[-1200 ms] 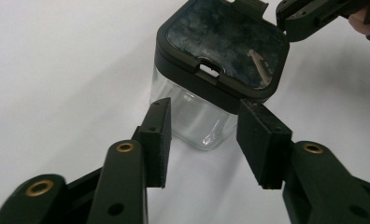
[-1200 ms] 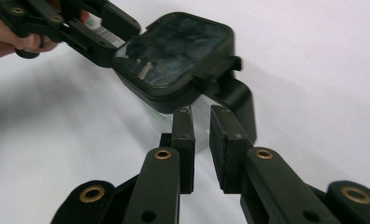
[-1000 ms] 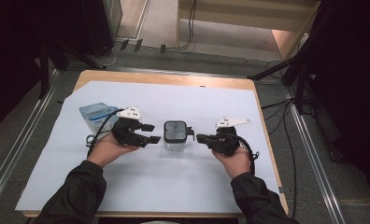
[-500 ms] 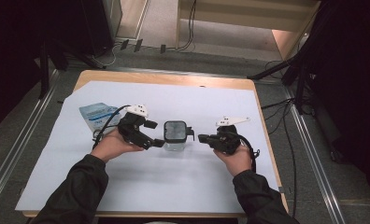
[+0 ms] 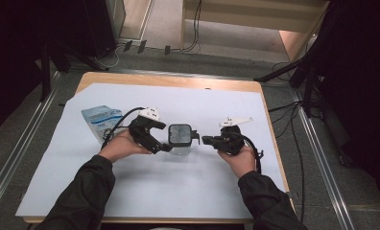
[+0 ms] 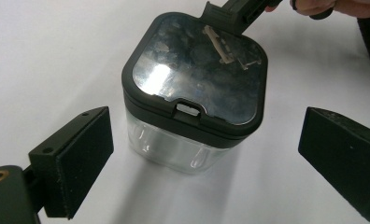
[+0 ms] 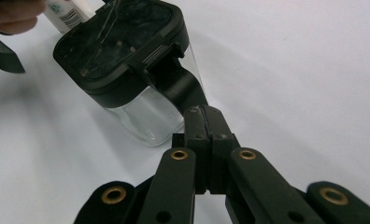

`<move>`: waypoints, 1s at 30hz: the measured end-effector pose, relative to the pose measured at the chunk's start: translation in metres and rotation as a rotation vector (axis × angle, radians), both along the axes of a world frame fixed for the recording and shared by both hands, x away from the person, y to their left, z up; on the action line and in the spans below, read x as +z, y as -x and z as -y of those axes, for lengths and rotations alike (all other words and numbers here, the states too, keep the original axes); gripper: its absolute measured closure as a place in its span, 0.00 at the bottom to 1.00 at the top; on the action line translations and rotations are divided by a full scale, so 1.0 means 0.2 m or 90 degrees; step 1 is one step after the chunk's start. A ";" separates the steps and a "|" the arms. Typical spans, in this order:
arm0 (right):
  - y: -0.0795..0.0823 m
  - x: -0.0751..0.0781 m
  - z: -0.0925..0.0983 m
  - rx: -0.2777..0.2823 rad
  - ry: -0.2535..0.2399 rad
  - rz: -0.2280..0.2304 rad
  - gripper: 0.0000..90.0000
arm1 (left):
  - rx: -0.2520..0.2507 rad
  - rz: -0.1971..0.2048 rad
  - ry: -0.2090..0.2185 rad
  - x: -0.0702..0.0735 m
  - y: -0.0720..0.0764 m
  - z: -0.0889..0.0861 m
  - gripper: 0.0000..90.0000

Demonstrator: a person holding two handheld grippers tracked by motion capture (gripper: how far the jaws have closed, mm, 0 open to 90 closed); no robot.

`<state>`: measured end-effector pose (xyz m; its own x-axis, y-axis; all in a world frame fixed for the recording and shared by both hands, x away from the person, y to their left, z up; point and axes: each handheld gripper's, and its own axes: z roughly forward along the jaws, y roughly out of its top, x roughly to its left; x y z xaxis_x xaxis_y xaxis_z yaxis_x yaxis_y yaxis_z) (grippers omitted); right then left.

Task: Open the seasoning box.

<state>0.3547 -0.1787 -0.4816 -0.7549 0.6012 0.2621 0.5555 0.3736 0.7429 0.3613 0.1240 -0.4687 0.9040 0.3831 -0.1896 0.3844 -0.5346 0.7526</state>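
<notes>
A clear square container (image 5: 180, 135) with a black lid (image 6: 195, 84) stands on the white sheet at mid table. A black handle (image 7: 181, 86) sticks out from its lid edge, and my right gripper (image 7: 204, 114) is shut on that handle, reaching in from the right (image 5: 205, 140). My left gripper (image 5: 165, 138) is at the container's left side. Its jaws have just been opening and now stand wide (image 6: 204, 140), one pad (image 6: 75, 163) on each side of the container, neither touching it.
A blue and white packet (image 5: 100, 119) lies on the sheet to the left, behind my left hand. The white sheet (image 5: 188, 191) covers most of the wooden table (image 5: 169, 81). Cables trail from both grippers, and more run on the floor beyond the table.
My left gripper has moved right, up to the container, and its jaws have spread wider around it. The right gripper has kept still, shut on the handle.
</notes>
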 end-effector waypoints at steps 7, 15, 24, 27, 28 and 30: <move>-0.01 -0.02 -0.03 -0.004 0.006 -0.002 1.00 | -0.004 -0.012 -0.003 -0.06 -0.03 0.03 0.04; -0.02 -0.02 -0.04 -0.010 0.005 0.001 1.00 | -0.006 -0.011 0.007 -0.09 -0.05 0.06 0.06; -0.01 -0.03 -0.04 -0.015 0.005 0.000 1.00 | -0.002 -0.010 0.022 -0.10 -0.06 0.07 0.12; -0.01 -0.03 -0.04 -0.014 0.007 0.001 1.00 | 0.000 -0.009 0.019 -0.10 -0.06 0.07 0.12; -0.01 -0.03 -0.04 -0.014 0.009 0.002 1.00 | 0.001 -0.009 0.018 -0.10 -0.06 0.07 0.12; -0.01 -0.03 -0.04 -0.014 0.009 0.001 1.00 | 0.002 -0.006 0.016 -0.10 -0.05 0.07 0.12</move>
<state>0.3559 -0.1715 -0.4868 -0.7424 0.6209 0.2517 0.5619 0.3723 0.7387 0.3720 0.1096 -0.4881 0.9012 0.3804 -0.2079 0.3929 -0.5141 0.7624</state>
